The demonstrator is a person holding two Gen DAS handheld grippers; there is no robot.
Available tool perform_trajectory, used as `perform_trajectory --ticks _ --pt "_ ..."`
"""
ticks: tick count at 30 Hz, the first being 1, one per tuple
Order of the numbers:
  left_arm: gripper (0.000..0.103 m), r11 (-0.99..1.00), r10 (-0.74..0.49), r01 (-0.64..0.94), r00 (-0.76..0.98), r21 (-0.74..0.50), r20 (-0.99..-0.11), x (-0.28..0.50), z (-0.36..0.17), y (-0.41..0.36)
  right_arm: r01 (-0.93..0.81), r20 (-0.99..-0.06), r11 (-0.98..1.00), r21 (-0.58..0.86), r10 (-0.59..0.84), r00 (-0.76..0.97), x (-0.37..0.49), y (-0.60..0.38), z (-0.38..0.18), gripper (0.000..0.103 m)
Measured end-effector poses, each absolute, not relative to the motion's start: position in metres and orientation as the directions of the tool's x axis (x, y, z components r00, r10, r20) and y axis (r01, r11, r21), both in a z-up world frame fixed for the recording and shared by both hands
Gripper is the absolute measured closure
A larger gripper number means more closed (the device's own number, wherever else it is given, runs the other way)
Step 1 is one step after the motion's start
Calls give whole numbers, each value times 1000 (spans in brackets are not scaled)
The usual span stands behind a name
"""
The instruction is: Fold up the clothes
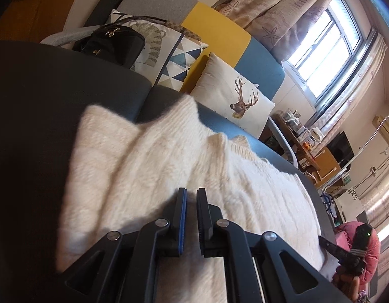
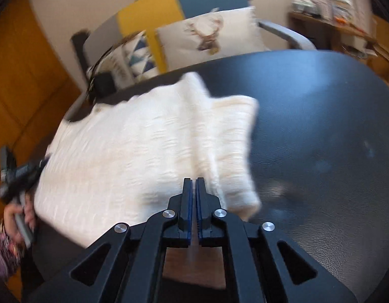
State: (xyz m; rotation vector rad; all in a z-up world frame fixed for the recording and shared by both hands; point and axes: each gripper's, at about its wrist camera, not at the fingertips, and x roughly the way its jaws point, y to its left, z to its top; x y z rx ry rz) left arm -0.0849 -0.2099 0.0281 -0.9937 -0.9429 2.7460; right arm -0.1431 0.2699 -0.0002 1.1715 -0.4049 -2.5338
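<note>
Both matte black plastic two-finger grippers, left (image 1: pixel 191 193) and right (image 2: pixel 193 182), have blue-lined fingers and round silver pivot screws. A purple patterned sleeve (image 2: pixel 2 250) shows at lower left.

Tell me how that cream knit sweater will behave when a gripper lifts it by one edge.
The cream knit sweater will probably sag and drape, since it already lies in soft ridges. Its fuzzy, thick knit suggests some bulk but little weight. It may slide easily on the smooth dark table.
</note>
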Motion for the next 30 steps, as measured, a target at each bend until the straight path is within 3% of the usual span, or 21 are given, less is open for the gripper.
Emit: perform_trajectory --ticks 2,5,7,9,15,19,30 --pt "96 -804 259 139 -793 -579 -551 -72 29 -214 126 -663 -879 460 -434 -610 -144 281 -5 103" --pt "96 -796 252 148 -801 -587 -543 -52 30 -220 139 -676 -895 425 -415 -609 -137 269 8 99" --pt "88 -790 247 153 -806 -593 -538 -39 30 -225 226 -632 -888 399 -445 -635 -124 249 25 96" --pt "88 -790 239 159 -811 -593 -535 -26 31 -228 320 -612 -869 378 -493 -618 -115 223 32 96" --pt "88 -835 191 181 -791 -520 -582 1 30 -226 510 -672 -835 206 -500 -546 -103 118 25 95" --pt "88 -828 157 220 -793 -516 -589 18 25 -232 561 -684 -800 214 -532 -499 -97 83 18 95" --pt "84 -784 327 111 -762 -611 -558 2 10 -240 660 -687 -738 141 -553 -471 -88 26 32 95"
